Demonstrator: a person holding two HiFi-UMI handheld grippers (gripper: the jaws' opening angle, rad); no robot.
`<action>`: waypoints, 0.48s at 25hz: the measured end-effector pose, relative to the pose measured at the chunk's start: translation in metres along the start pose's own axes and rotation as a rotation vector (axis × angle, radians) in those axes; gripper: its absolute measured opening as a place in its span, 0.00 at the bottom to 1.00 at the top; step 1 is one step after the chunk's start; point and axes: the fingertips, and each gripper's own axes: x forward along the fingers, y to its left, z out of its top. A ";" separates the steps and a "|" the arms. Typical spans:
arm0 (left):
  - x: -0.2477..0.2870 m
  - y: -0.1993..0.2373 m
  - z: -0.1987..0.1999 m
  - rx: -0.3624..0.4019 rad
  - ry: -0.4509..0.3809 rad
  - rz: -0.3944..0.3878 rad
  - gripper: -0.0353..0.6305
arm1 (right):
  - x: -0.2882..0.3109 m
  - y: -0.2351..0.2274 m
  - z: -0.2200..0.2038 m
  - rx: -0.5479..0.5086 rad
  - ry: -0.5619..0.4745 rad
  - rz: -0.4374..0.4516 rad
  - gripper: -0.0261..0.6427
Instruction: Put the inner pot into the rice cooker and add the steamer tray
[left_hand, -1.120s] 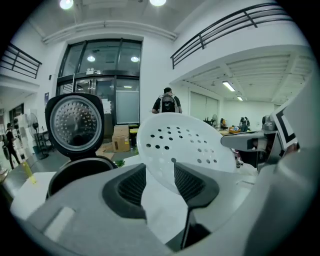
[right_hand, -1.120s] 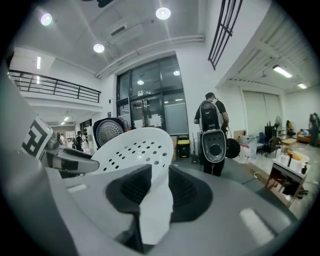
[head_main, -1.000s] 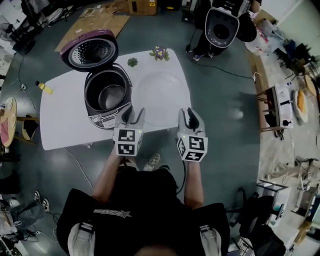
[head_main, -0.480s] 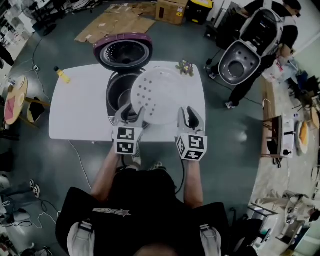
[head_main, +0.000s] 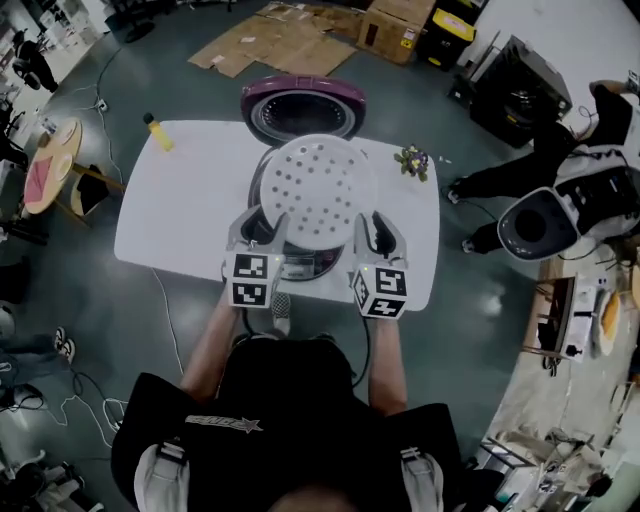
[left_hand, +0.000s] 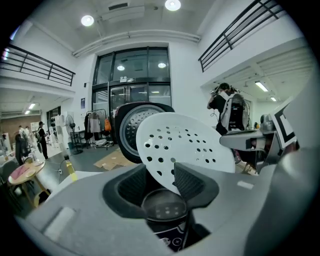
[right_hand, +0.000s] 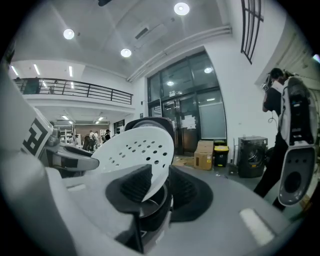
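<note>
Grey workshop floor surrounds a white counter (head_main: 175, 215), with flattened cardboard (head_main: 290, 45) lying beyond it and another person (head_main: 545, 150) standing off to the right. On the counter sits the rice cooker (head_main: 312, 266), its purple lid (head_main: 303, 103) swung up and open at the far side. A yellow bottle (head_main: 157, 132) lies near the counter's far left corner, and a small bunch of flowers (head_main: 412, 160) sits to the right of the cooker.

The white steamer tray (head_main: 318, 190), a round disc dotted with holes, is held in the air directly over the cooker's opening, tilted and covering most of it from the head view. I cannot tell from here whether the inner pot is inside, since the tray hides the opening.

The left gripper (head_main: 258, 225) is clamped on the tray's near left rim. The right gripper (head_main: 372, 228) is clamped on the near right rim. Each gripper view shows the tray's thin edge running between the two dark ribbed pads, with the open lid behind it.
</note>
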 end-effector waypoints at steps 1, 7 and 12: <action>0.001 0.007 -0.002 -0.004 0.006 0.007 0.33 | 0.006 0.005 0.000 -0.001 0.006 0.010 0.21; 0.011 0.034 -0.020 -0.033 0.054 0.025 0.33 | 0.036 0.023 -0.010 -0.011 0.060 0.056 0.21; 0.025 0.046 -0.039 -0.050 0.119 0.015 0.34 | 0.055 0.028 -0.026 -0.015 0.127 0.066 0.21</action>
